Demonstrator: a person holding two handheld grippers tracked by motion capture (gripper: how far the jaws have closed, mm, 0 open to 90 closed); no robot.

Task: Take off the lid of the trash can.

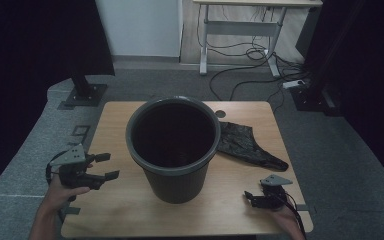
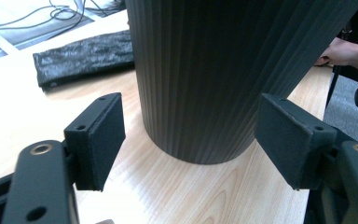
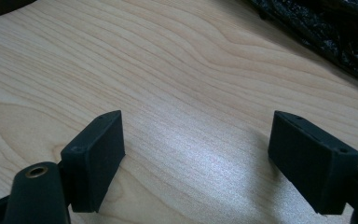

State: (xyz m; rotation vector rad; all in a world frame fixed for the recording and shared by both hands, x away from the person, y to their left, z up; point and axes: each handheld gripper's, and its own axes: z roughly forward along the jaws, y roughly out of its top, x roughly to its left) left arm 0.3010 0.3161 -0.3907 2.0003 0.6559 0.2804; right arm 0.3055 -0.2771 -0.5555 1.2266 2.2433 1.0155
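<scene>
Wooden tabletop lies bare under your right gripper [image 1: 254, 197], released and resting low. Your left gripper [image 1: 106, 166], jaws apart and holding nothing, faces the ribbed bin [image 1: 173, 150] just ahead; the black bag [image 1: 242, 144] lies folded beyond it, probably awaiting lining.

We find no readable text, label, brand, number or sign anywhere in these views. The dark ribbed bin [image 1: 173, 147] at the table's centre carries no lettering on its wall or rim, the crumpled black bag [image 1: 245, 144] at about two o'clock from it bears no print we can make out, and the wooden table [image 1: 125, 205] is unmarked.
</scene>
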